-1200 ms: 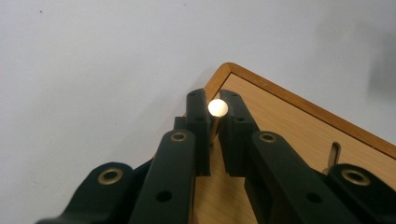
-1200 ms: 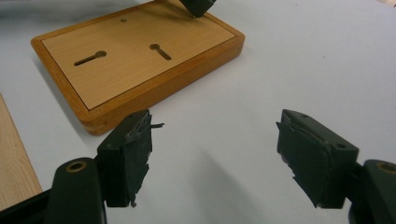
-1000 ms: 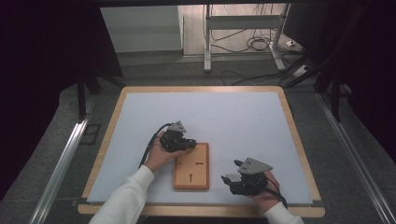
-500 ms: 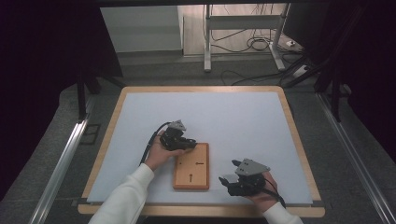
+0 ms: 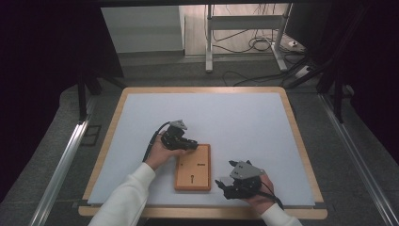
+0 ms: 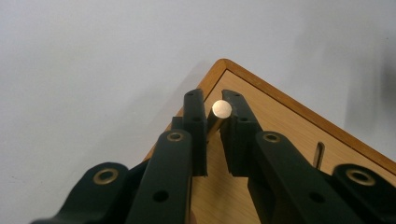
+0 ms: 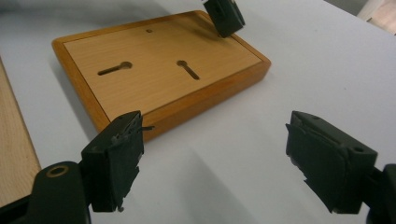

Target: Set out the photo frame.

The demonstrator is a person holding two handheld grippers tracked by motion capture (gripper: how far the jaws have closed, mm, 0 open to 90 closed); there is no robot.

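Observation:
A flat wooden board (image 5: 193, 167) with two keyhole slots (image 7: 114, 68) lies on the white table top. My left gripper (image 5: 194, 145) sits over the board's far left corner, shut on a small metal pin (image 6: 221, 108) whose round end shows between the jaws. Its jaw tips (image 7: 224, 16) also appear above the board's far corner in the right gripper view. My right gripper (image 5: 222, 183) rests low over the table just right of the board's near corner. Its jaws stand wide open with nothing between them (image 7: 224, 158).
The white surface (image 5: 226, 122) has a wooden rim (image 5: 301, 155) all around. A small round hole (image 7: 149, 31) marks the board near the left gripper. Beyond the table are a metal stand (image 5: 209, 35) and cables on the floor.
My right gripper has drifted a little left, closer to the board's near right corner. The left gripper has stayed over the board's far corner.

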